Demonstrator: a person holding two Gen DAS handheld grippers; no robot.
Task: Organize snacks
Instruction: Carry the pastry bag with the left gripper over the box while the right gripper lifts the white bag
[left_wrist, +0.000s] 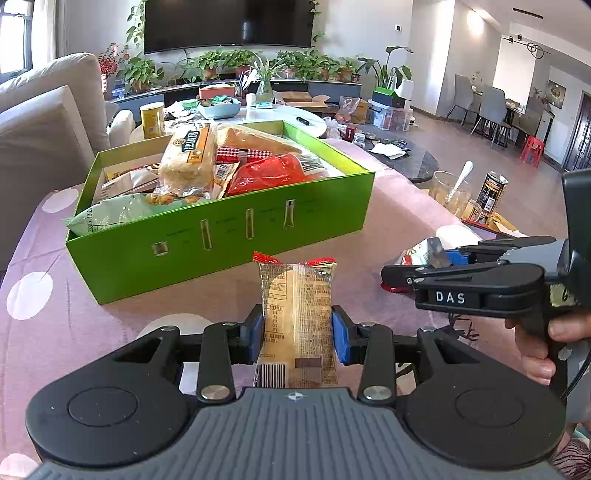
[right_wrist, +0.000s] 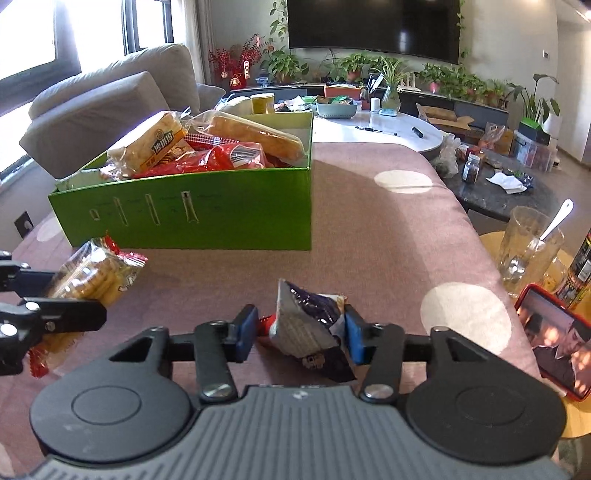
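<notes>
Near the green box (left_wrist: 236, 236), the left gripper (left_wrist: 298, 334) clamps a wrapped cake (left_wrist: 297, 317) for boxing, while the right gripper (right_wrist: 300, 334) straddles a purple packet (right_wrist: 306, 325), jaws wide, needing to close.

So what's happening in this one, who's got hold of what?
A person is sorting snacks into a green box that is already well filled. The left gripper is shut on a clear-wrapped cake packet, held short of the box. The right gripper is open around a crumpled purple snack bag lying on the pink dotted cloth, not yet gripped.
</notes>
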